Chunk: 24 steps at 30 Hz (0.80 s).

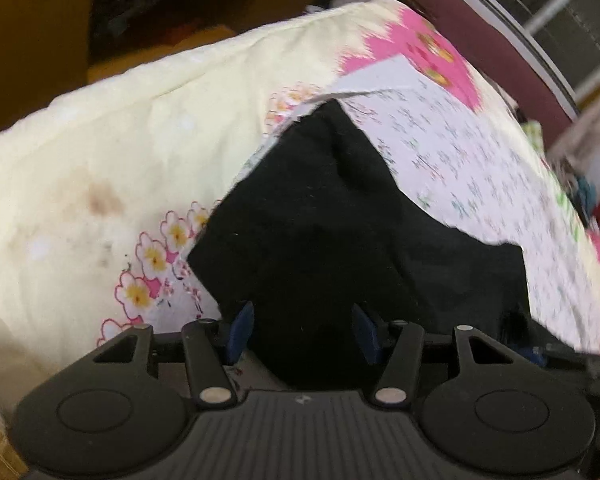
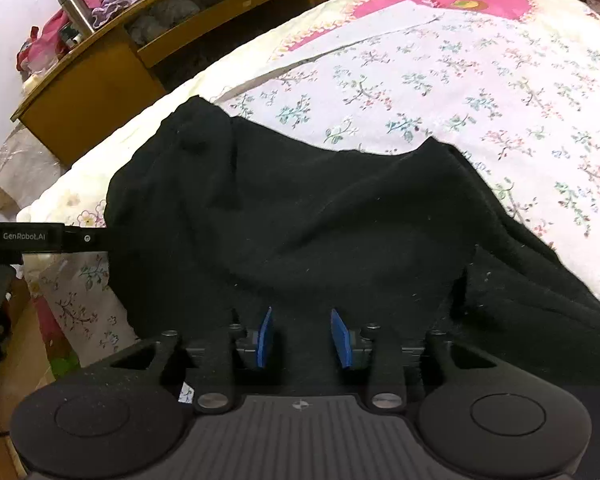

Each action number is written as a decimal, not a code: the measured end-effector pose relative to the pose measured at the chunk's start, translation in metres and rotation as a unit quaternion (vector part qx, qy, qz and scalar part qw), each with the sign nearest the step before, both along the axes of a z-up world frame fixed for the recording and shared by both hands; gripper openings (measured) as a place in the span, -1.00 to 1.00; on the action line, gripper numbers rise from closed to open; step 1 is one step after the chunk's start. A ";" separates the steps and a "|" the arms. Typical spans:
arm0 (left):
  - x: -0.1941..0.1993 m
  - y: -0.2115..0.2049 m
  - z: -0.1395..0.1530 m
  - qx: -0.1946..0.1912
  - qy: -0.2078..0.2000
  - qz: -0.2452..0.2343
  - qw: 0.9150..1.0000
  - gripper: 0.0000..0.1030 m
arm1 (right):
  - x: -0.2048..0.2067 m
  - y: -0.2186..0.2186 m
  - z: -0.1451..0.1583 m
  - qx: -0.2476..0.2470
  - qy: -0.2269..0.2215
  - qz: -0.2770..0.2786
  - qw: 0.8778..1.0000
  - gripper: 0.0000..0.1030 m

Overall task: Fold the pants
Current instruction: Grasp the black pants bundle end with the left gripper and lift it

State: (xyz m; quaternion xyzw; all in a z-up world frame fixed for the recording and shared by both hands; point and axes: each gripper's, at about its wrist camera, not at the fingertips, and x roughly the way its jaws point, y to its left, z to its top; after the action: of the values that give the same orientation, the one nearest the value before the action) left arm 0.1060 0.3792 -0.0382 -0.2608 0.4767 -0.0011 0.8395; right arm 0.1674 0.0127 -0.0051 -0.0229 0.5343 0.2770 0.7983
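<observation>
The black pants [image 1: 320, 220] lie rumpled on a floral bedsheet [image 1: 460, 160], with a pointed fold toward the far side. My left gripper [image 1: 304, 334] hovers over their near part. Its blue pads [image 1: 242, 332] stand wide apart, with only dark cloth showing beneath the gap. In the right wrist view the pants [image 2: 320, 220] spread wide across the sheet [image 2: 460, 80], bunched at the far left. My right gripper [image 2: 303, 338] is low over the near cloth. Its blue pads [image 2: 265, 336] are a narrow gap apart and nothing is pinched between them.
The bed's cream edge [image 2: 140, 120] runs along the left. Past it stands a wooden shelf unit [image 2: 100, 80] with a steel flask [image 2: 76, 10] and loose clothes. The left gripper's housing [image 2: 32, 237] juts in at the left edge. A dark headboard [image 1: 480, 40] lies beyond the sheet.
</observation>
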 end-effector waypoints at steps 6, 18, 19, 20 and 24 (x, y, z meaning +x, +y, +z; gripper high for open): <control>-0.019 0.010 0.004 0.014 -0.004 0.059 0.998 0.21 | 0.004 0.007 0.002 0.003 -0.002 0.022 1.000 -0.45; 0.002 -0.007 -0.001 0.005 -0.039 0.068 0.997 0.32 | 0.002 0.010 0.000 0.015 0.005 0.035 0.999 -0.39; -0.001 -0.006 -0.002 0.007 -0.032 0.066 0.997 0.32 | 0.002 0.009 0.000 0.016 0.005 0.034 0.999 -0.38; -0.005 -0.001 -0.005 0.001 -0.017 0.076 0.997 0.32 | 0.002 0.009 -0.001 0.016 0.007 0.033 0.999 -0.38; -0.019 0.005 -0.013 -0.042 0.007 0.111 0.993 0.31 | 0.003 0.009 0.000 0.024 0.005 0.032 0.999 -0.38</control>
State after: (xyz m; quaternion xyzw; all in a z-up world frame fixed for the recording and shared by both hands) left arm 0.0868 0.3842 -0.0510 -0.3470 0.4503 0.0734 0.8194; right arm 0.1706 0.0213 -0.0052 -0.0194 0.5304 0.3149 0.7869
